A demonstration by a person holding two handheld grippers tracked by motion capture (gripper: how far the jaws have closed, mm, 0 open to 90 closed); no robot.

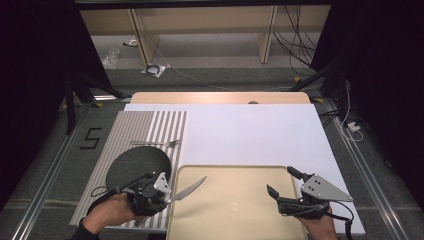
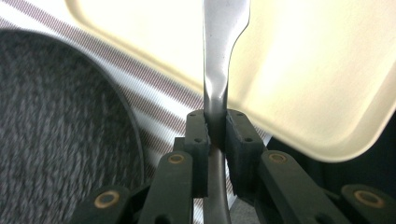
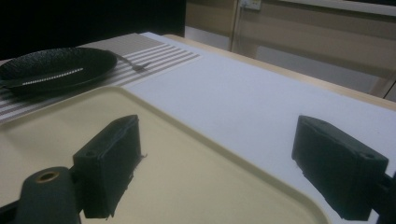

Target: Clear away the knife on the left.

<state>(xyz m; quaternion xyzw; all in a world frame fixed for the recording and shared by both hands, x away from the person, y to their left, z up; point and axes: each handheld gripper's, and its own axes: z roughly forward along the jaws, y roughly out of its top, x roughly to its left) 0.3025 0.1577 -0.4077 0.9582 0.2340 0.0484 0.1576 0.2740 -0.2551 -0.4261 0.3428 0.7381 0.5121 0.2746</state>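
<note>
My left gripper (image 1: 169,196) is shut on the handle of a silver table knife (image 1: 190,189). The blade points up and to the right over the left rim of the beige tray (image 1: 235,220). In the left gripper view the pads clamp the knife (image 2: 219,60) at its neck, with my left gripper (image 2: 215,128) above the striped placemat (image 2: 154,107). A black plate (image 1: 135,165) lies just behind that hand. My right gripper (image 1: 281,181) is open over the tray's right side, and my right gripper (image 3: 215,163) has nothing between its jaws.
A fork (image 1: 160,143) lies on the striped placemat (image 1: 130,130) behind the plate. A white mat (image 1: 250,135) covers the table beyond the tray. Shelving and cables stand on the floor at the back.
</note>
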